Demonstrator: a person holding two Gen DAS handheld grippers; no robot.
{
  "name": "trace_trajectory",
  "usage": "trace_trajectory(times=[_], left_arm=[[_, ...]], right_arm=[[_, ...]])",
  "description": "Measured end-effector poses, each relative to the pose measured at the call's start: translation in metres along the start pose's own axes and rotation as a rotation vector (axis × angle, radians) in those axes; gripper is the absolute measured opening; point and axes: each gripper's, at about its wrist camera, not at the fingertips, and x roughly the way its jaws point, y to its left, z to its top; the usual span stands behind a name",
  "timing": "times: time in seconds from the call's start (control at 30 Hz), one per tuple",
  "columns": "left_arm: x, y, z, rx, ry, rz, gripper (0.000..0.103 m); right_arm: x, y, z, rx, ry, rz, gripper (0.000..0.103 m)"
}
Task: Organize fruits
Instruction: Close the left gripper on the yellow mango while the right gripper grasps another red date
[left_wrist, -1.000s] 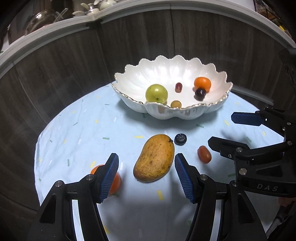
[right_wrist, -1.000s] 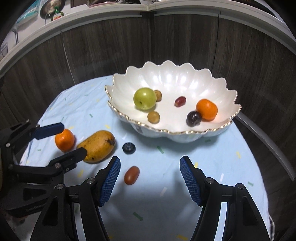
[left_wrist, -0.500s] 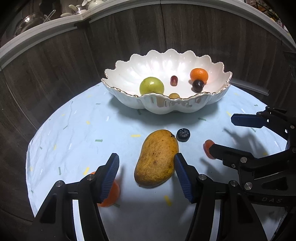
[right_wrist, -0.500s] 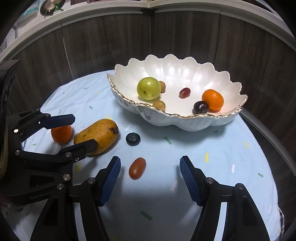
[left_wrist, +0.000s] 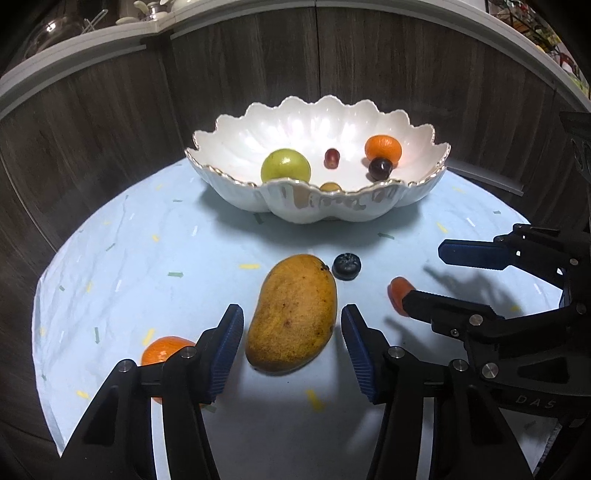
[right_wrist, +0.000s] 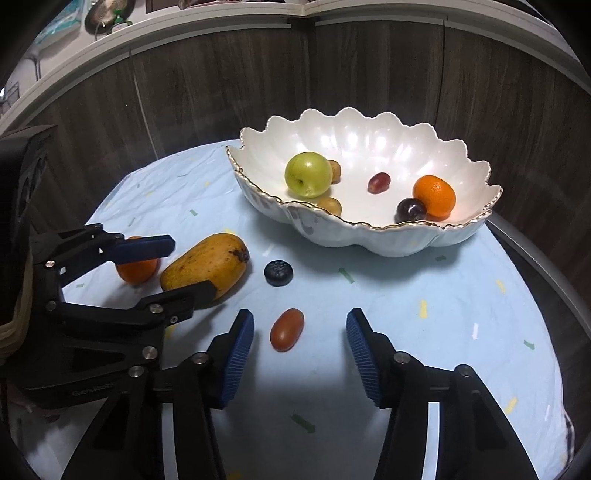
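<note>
Mango (left_wrist: 293, 314) is lying lengthwise between spread, empty fingers of left gripper (left_wrist: 291, 349); right gripper (right_wrist: 300, 347), likewise released, is bracketing small red fruit (right_wrist: 287, 329).

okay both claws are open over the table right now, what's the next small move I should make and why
Probably ease the left claw forward and down around the mango, then close. Its fingers are open and already flank the mango's near end without gripping it, and the mango lies on the cloth outside the white scalloped bowl. The right claw, also open, lines up with the small red fruit.
</note>
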Motion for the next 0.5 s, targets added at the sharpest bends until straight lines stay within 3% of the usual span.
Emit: trace_trajectory(times=[0.33, 0.5], left_arm=[[0.014, 0.001, -0.003, -0.014, 0.034, 0.011, 0.052], [0.015, -0.001, -0.005, -0.024, 0.028, 0.026, 0.052]], right_arm=[[0.016, -0.001, -0.002, 0.021, 0.045, 0.042, 0.044], [0.021, 0.000, -0.002, 0.027, 0.050, 0.054, 0.034]])
